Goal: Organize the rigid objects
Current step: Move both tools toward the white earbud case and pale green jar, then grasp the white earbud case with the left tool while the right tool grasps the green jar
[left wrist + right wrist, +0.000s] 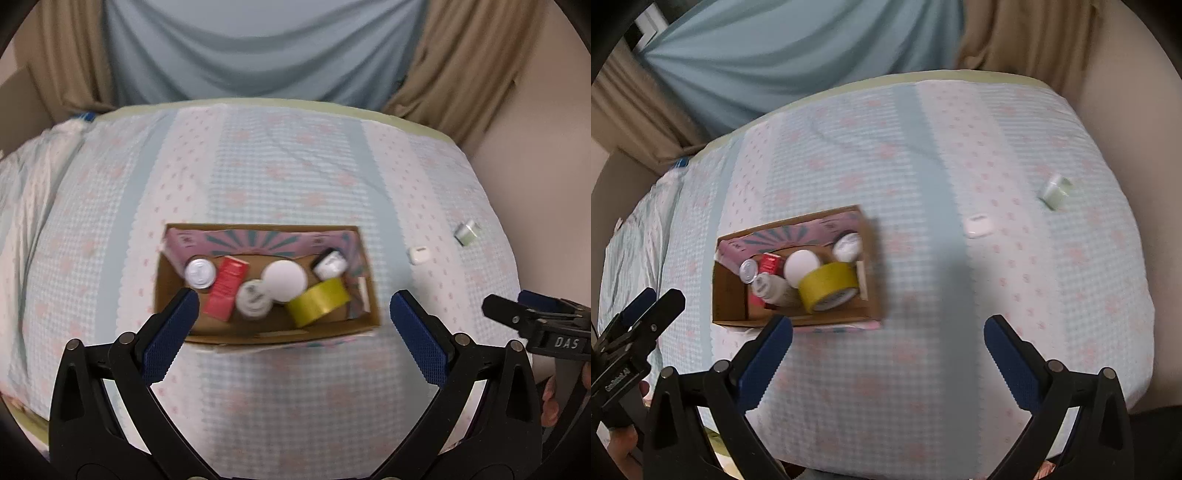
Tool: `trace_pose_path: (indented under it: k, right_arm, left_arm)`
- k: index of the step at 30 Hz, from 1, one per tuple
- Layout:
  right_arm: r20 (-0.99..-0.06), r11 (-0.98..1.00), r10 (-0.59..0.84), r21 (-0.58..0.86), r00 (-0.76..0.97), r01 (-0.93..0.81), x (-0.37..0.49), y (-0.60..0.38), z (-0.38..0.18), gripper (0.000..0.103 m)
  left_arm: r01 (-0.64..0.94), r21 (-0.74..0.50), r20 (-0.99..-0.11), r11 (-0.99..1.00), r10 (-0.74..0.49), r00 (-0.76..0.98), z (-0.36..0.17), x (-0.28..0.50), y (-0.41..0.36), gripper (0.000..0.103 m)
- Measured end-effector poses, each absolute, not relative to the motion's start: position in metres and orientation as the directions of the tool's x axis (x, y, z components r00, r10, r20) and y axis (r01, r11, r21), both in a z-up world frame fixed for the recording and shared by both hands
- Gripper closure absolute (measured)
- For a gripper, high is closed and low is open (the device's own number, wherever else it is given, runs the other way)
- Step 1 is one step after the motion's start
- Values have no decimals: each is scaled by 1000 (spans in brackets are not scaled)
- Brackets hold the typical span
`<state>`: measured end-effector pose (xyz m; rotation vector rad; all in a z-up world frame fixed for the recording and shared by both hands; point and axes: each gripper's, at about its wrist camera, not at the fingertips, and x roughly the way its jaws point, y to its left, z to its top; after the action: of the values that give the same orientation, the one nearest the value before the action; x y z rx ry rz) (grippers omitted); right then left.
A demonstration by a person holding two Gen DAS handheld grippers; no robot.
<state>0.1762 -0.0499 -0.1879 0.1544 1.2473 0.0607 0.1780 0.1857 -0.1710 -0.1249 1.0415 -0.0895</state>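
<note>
An open cardboard box [177, 325] [729, 295] sits on a bed with a blue and pink patterned cover. It holds a yellow tape roll [319, 301] [829, 286], a red carton [227, 288], a white round lid [284, 277] [801, 266], white-capped bottles [199, 273] and a small jar [330, 264]. A small white case [417, 254] [977, 226] and a pale green box [466, 232] [1054, 192] lie on the cover to the right. My left gripper [291, 310] is open above the box's near side. My right gripper [886, 339] is open and empty, right of the box.
Blue and tan curtains [258, 48] hang behind the bed. The bed's right edge [1137, 258] drops off beside a beige wall. The right gripper shows at the left wrist view's right edge [535, 321]; the left gripper shows at the right wrist view's left edge [639, 321].
</note>
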Motion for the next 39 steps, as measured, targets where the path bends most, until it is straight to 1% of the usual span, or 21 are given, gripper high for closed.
trace_pose_path:
  k: [2,7,12,15,19,23,28,35,39]
  right_arm:
    - [-934,987,119,147,337,59,171,-76,-180,0]
    - [-917,986,118,155,382,67,170,-141,-166,0]
    - [-915,995,95,94,391,-21,192,-207,-173,0]
    - [-913,990,136,117,384,-72,208,-244,-184,0]
    - [-920,983,117,54,374,-176,233,-280,-204,0]
    - [-921,964,110,8,374,-264,257,-305,-221,0]
    - [-921,936,127,-12,369,-352,290,-328,-251,0]
    - [-916,911,154,-14,370,-413,333,-346,-316,0]
    - [-921,888,137,-50,366,-457,353,-350,-355,0]
  left_arm:
    - [25,-145,-853,989,-138,503,-165,177,163,0]
    - [9,-99,-845,995,-88,528,-156,173,100,0]
    - [-71,-80,-852,994,-31,522,-167,182,35,0]
    - [-141,-98,-868,985,-15,497,-185,190,-2,0]
    - [-226,-136,-887,965,-17,461,-219,204,-47,0]
    - [-265,-148,-898,953,-17,439,-251,219,-81,0]
    - [-273,-133,-907,953,-5,421,-297,248,-111,0]
    - [-291,-144,-907,946,-8,422,-380,295,-136,0]
    - [-285,-115,-916,952,9,402,-422,318,-151,0]
